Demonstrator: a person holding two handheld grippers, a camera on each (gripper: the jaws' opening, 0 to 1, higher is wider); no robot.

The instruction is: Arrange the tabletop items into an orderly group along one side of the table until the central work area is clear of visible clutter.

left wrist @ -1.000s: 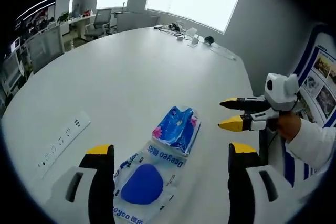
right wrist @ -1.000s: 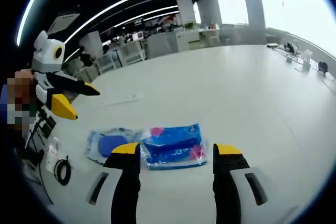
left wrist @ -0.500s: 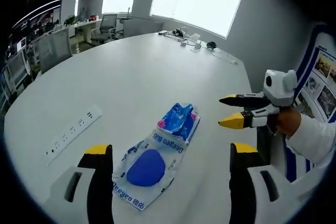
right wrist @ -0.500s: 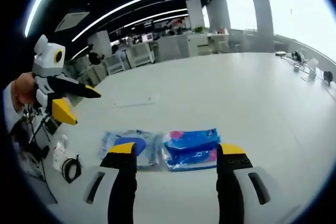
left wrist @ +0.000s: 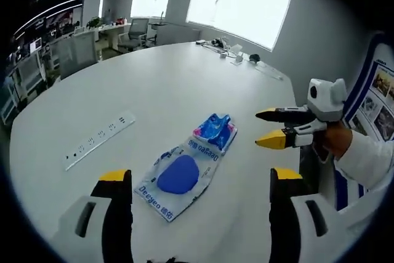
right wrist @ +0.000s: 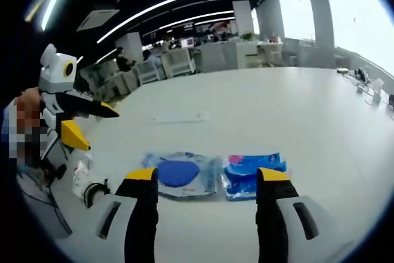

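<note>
blue packets (left wrist: 188, 164) ahead of both open tongs

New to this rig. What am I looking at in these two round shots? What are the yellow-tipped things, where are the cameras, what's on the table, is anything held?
No robot here: a person holds a two-jaw gripper in each hand, and a fisheye camera rides on each, looking forward along its jaws. The yellow-tipped pair rising from the bottom of each picture is that camera's own gripper.

In the left gripper view the left gripper is open and holds nothing. The right gripper comes in from the right, held by a hand. In the right gripper view the right gripper is open and holds nothing, and the left gripper shows at the left.

On the white table lie a clear pouch with a blue oval inside and a blue pack, end to end, apparently touching. A power strip lies apart from them. Small items sit at the far edge, too small to name.
</note>
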